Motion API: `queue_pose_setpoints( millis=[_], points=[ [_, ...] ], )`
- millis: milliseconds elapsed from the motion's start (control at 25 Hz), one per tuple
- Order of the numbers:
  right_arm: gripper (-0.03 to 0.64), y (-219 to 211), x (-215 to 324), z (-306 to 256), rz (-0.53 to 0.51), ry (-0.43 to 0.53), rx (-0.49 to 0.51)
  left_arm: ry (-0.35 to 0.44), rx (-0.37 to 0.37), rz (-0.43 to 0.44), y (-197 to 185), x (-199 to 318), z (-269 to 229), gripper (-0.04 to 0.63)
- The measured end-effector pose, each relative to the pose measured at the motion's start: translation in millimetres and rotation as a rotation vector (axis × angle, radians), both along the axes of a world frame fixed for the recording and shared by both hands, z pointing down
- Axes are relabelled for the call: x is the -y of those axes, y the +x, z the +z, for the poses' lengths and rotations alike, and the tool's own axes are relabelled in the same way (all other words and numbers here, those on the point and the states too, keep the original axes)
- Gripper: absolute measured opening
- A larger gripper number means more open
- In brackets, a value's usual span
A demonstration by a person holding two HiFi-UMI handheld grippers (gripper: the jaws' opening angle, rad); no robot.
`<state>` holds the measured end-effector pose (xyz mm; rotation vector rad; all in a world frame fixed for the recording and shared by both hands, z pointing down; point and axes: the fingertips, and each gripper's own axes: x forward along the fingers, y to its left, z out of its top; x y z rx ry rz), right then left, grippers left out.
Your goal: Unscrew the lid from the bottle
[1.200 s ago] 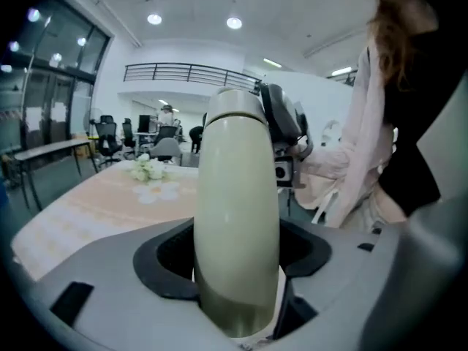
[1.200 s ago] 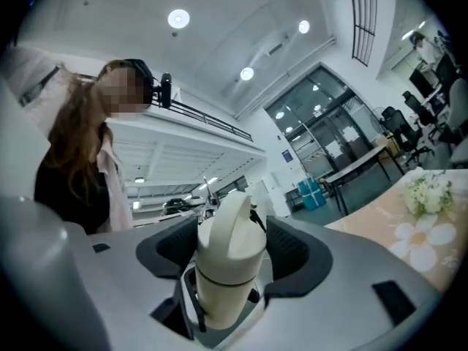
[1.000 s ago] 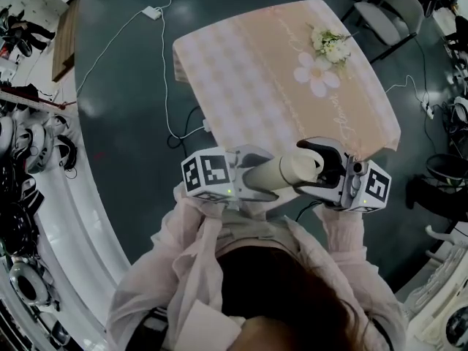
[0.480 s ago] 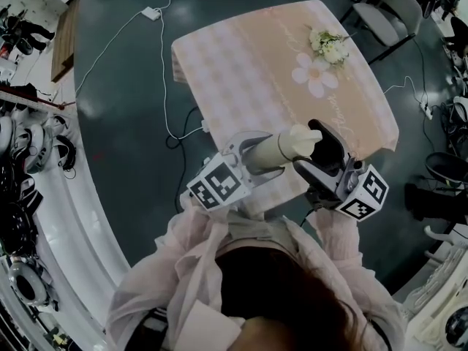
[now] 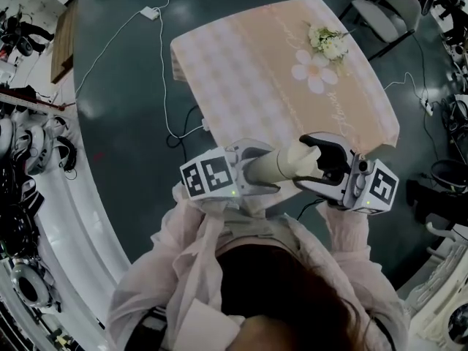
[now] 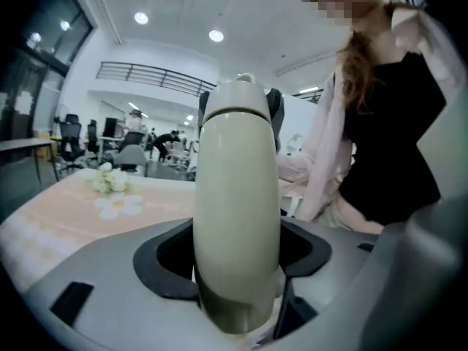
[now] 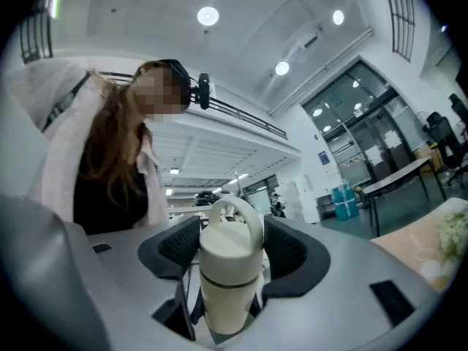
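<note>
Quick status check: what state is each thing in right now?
Bottle: held in the air.
Lid: still on the bottle.
Left hand-held gripper: shut on the bottle.
Right hand-held gripper: jaws have just been closing, pads on the lid.

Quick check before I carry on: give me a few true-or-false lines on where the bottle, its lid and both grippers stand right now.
1. The left gripper clamps the bottle by its body. True.
2. The right gripper is empty. False: its jaws have just been closing and grip the lid.
3. The bottle stands on the table. False: it is held up in the air, lying roughly level between the two grippers.
4. The lid sits on the bottle. True.
5. Flowers lie on the table. True.
</note>
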<state>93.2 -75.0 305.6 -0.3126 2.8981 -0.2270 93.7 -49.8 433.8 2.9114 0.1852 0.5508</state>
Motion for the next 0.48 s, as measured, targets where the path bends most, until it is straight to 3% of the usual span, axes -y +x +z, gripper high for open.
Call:
queue_pose_setpoints(
  millis=[120, 240, 400, 480],
  points=[
    [0.285, -8, -15, -9, -0.133, 0.034, 0.000, -0.023, 0.020, 0.131, 1, -18, -1, 0.314],
    [0.286, -15, -21, -9, -0.196, 0.055, -0.025, -0.003, 0.056, 0.178, 4, -26, 5, 0.314],
    [0.291, -11, -9, -9, -0.125, 0.018, 0.013, -0.016, -0.018, 0.093, 10, -17, -2, 0.313],
    [0.370, -5, 2, -4, -0.042, -0.018, 0.024, 0.005, -0.045, 0.009, 11, -5, -5, 0.313]
  ],
)
